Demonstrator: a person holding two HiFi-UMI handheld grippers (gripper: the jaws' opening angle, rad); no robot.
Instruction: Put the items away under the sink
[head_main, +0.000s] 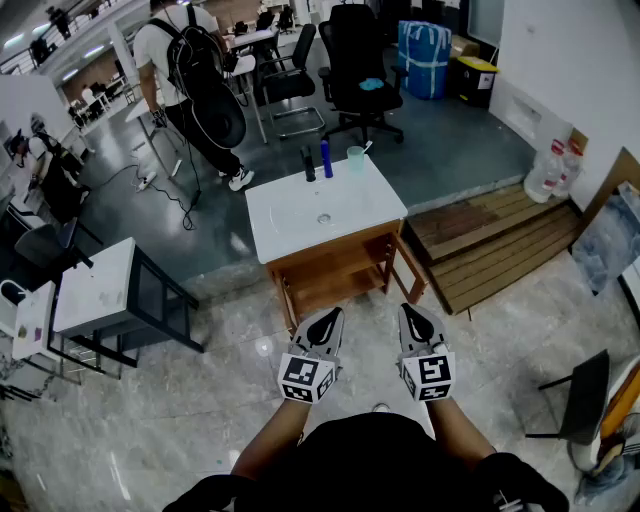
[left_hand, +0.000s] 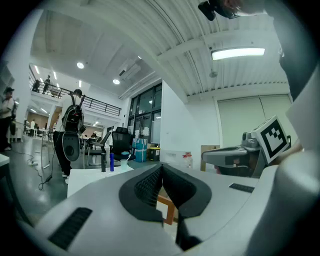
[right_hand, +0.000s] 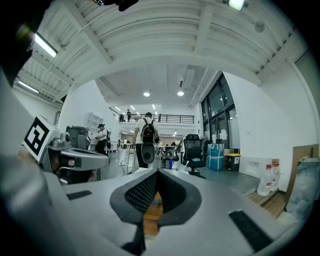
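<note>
A white sink top (head_main: 290, 218) sits on a wooden cabinet (head_main: 340, 275) with an open shelf underneath. Along its far edge stand a black bottle (head_main: 309, 165), a blue bottle (head_main: 326, 157) and a clear cup (head_main: 356, 158). In the left gripper view the same black bottle (left_hand: 103, 162), blue bottle (left_hand: 111, 162) and cup (left_hand: 124, 161) appear small and far off. My left gripper (head_main: 327, 318) and right gripper (head_main: 410, 312) hang side by side in front of the cabinet, well short of it. Both are shut with nothing between the jaws, as seen at the left gripper (left_hand: 160, 170) and the right gripper (right_hand: 156, 175).
A person with a black backpack (head_main: 200, 75) stands behind the sink. A black office chair (head_main: 360, 60) is further back. A wooden pallet (head_main: 500, 240) lies to the right, with water bottles (head_main: 555, 170) by the wall. A white side table (head_main: 100, 290) stands at left, a dark chair (head_main: 585, 395) at right.
</note>
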